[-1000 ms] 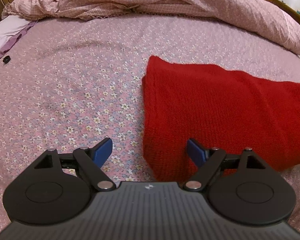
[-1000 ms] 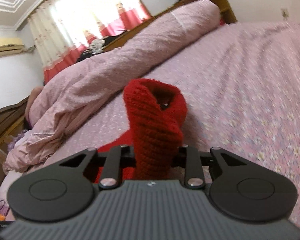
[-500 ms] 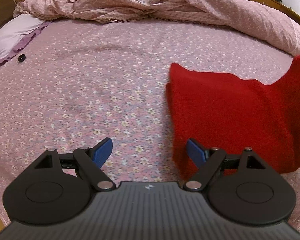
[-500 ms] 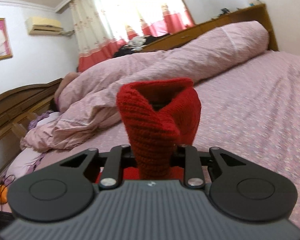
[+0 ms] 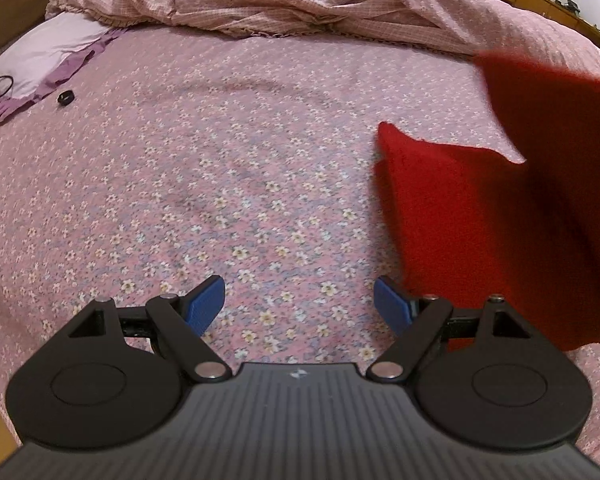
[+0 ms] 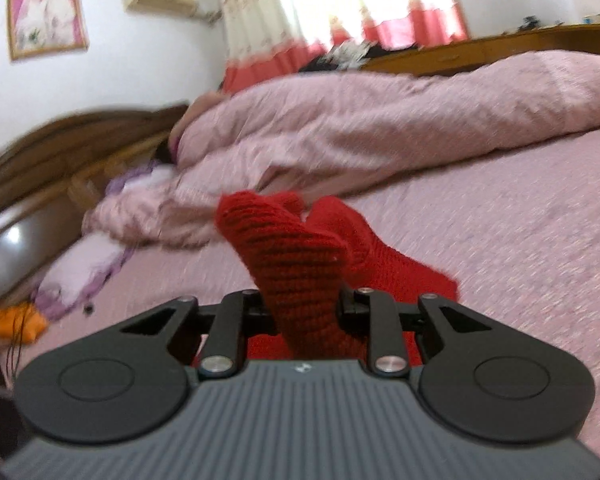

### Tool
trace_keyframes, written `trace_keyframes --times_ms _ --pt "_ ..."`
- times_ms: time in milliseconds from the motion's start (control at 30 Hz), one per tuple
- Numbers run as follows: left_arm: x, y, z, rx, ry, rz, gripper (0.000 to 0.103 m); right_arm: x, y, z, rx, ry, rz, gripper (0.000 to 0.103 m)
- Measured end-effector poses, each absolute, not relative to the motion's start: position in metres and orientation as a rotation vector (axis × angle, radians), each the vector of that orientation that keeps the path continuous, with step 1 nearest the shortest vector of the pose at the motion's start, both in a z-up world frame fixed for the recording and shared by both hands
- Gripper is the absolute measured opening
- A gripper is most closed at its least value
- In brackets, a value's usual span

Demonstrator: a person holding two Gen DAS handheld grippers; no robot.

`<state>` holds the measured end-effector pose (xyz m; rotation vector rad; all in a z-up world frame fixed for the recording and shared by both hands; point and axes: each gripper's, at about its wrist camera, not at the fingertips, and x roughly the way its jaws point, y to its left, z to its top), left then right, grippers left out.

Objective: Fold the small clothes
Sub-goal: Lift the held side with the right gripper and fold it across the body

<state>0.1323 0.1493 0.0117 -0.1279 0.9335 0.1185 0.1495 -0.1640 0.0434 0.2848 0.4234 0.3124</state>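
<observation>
A red knitted garment (image 5: 460, 216) lies on the pink flowered bedsheet (image 5: 220, 160) at the right of the left wrist view, with one end lifted and blurred near the upper right edge. My left gripper (image 5: 299, 304) hangs open over bare sheet, its blue pads (image 5: 204, 300) just left of the garment's near edge. In the right wrist view my right gripper (image 6: 306, 308) is shut on a bunched end of the red knitted garment (image 6: 296, 264), which sticks up between the jaws and trails down to the bed behind.
A rumpled pink duvet (image 5: 320, 0) runs along the far side of the bed. A pale purple pillow (image 5: 48, 56), a small black object (image 5: 65, 98) and an orange item (image 6: 24, 320) lie at the left. A wooden headboard (image 6: 60, 152) stands beyond.
My right gripper rose and swung leftward, lifting the garment's end up over the flat part. In the left wrist view the garment drifted rightward as my left gripper slid left over the sheet.
</observation>
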Motion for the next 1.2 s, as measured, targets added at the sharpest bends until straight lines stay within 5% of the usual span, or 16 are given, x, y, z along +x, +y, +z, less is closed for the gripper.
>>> trace_keyframes --times_ms 1200 --pt "0.102 0.218 0.006 -0.237 0.926 0.19 0.085 0.143 -0.044 0.022 0.148 0.494 0.473 0.026"
